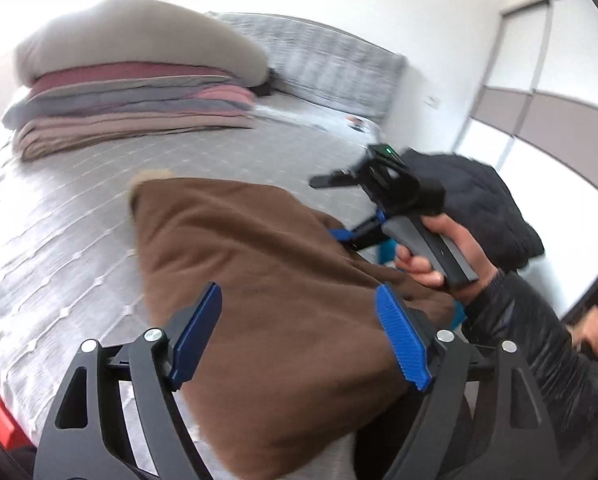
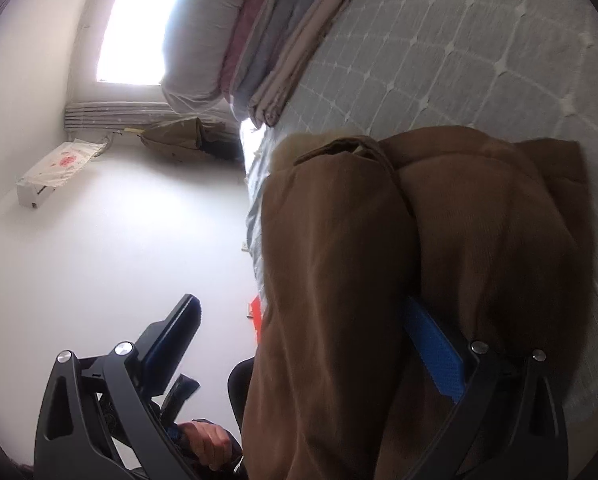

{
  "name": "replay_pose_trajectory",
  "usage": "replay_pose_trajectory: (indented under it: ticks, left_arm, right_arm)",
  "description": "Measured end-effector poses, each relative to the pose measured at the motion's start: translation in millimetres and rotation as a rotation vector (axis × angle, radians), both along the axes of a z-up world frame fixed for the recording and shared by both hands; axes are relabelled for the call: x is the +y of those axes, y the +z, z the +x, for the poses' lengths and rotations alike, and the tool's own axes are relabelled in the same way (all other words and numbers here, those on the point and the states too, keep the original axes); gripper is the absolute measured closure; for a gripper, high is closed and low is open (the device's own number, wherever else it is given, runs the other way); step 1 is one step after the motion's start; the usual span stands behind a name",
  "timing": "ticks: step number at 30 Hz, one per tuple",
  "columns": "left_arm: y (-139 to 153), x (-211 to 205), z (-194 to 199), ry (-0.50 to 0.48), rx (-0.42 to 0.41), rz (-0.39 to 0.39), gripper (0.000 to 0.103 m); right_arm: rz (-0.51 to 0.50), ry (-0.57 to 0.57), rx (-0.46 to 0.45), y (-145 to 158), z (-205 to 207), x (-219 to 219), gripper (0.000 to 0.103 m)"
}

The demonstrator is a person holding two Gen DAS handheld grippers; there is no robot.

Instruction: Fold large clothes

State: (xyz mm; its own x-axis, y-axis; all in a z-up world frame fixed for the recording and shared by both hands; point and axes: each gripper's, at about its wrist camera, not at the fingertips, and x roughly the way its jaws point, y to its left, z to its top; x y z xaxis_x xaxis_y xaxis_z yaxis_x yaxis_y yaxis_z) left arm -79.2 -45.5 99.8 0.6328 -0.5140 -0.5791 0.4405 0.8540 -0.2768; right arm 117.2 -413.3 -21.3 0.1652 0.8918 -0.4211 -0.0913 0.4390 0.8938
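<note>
The left gripper (image 1: pixel 299 336) is spread wide with nothing pinched; its blue pads (image 1: pixel 403 340) hang over the brown coat (image 1: pixel 259 264) without squeezing it. The right gripper (image 2: pixel 307 360) is spread wide too. One pad (image 2: pixel 431 352) is partly tucked against a fold of the brown coat (image 2: pixel 419 260), the other stands free at 8 o'clock, so it is not pinching. The coat lies folded in a puffy heap on the grey quilted bed (image 1: pixel 59 220). At 3 o'clock in the left view, a hand (image 1: pixel 439 256) holds the right gripper's handle. Farther off, at 10 o'clock, folded blankets (image 1: pixel 131 112) sit stacked under a grey pillow (image 1: pixel 139 36)
</note>
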Motion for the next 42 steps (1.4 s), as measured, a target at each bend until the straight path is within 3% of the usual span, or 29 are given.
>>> replay_pose_trajectory:
  ticks: [3,7,8,9,14,16,19,21,24,27,28,29,30,32,36,39,42]
  left_arm:
    - [-2.9,7.1,10.6,0.024,-0.001,-0.001,0.027]
    - [-14.5,-1.0,28.0,0.02,0.013,-0.006,0.026]
    - [-17.9,-4.1,31.5,0.016,0.021,-0.013,0.026]
    - [-22.4,-7.0,35.4,0.01,0.032,-0.028,0.026]
    - [-40.8,-24.1,47.9,-0.013,0.092,-0.076,0.026]
    - [-34.2,-34.5,43.9,-0.044,0.075,-0.087,0.026]
    - [-25.3,-53.1,38.8,-0.098,0.039,-0.067,0.024]
    - [-29.1,-71.2,39.4,-0.13,0.029,-0.017,0.02]
    - [-58.1,-95.9,54.2,-0.161,0.098,0.058,0.02]
    - [-70.4,-100.4,59.0,-0.168,0.128,0.056,0.02]
    - [-69.8,-100.5,57.9,-0.178,0.12,0.049,0.02]
    - [-69.1,-101.4,56.9,-0.184,0.117,0.046,0.02]
    - [-70.0,-101.9,58.0,-0.187,0.121,0.043,0.02]
    - [-72.5,-101.5,60.4,-0.182,0.133,0.026,0.02]
    - [-75.0,-97.2,67.7,-0.168,0.148,-0.023,0.02]
    - [-76.7,-90.4,70.7,-0.166,0.157,-0.056,0.02]
    - [-78.9,-87.6,69.4,-0.171,0.158,-0.075,0.02]
  right_arm:
    - [-0.07,0.025,0.003,2.1,15.6,11.1,0.006]
    - [-0.19,0.09,-0.178,30.5,12.4,30.8,0.011]
    - [-0.226,0.087,-0.192,33.3,8.9,32.6,0.047]
    - [-0.253,0.07,-0.193,33.9,4.3,31.3,0.092]
    - [-0.089,-0.006,-0.243,42.1,-26.1,4.2,0.092]
    - [-0.037,-0.036,-0.284,53.8,-45.0,-11.4,0.092]
    - [0.006,-0.125,-0.338,67.0,-70.6,-51.2,0.095]
    - [-0.003,-0.227,-0.32,53.0,-68.9,-87.0,0.102]
    - [-0.01,-0.305,-0.152,-4.4,-57.8,-126.1,0.102]
    - [0.042,-0.262,-0.131,-18.5,-68.5,-130.4,0.095]
    - [0.08,-0.235,-0.122,-16.9,-70.0,-128.4,0.081]
    - [0.097,-0.226,-0.118,-12.7,-69.1,-126.5,0.026]
    - [0.112,-0.226,-0.14,-5.3,-68.4,-124.7,0.005]
    - [0.119,-0.145,-0.18,14.2,-60.0,-111.3,0.005]
    - [0.004,0.076,-0.181,37.1,-40.6,-57.3,0.005]
    - [-0.111,0.194,-0.088,20.6,-26.3,-21.8,0.005]
    - [-0.114,0.243,-0.018,2.8,-10.3,6.6,0.005]
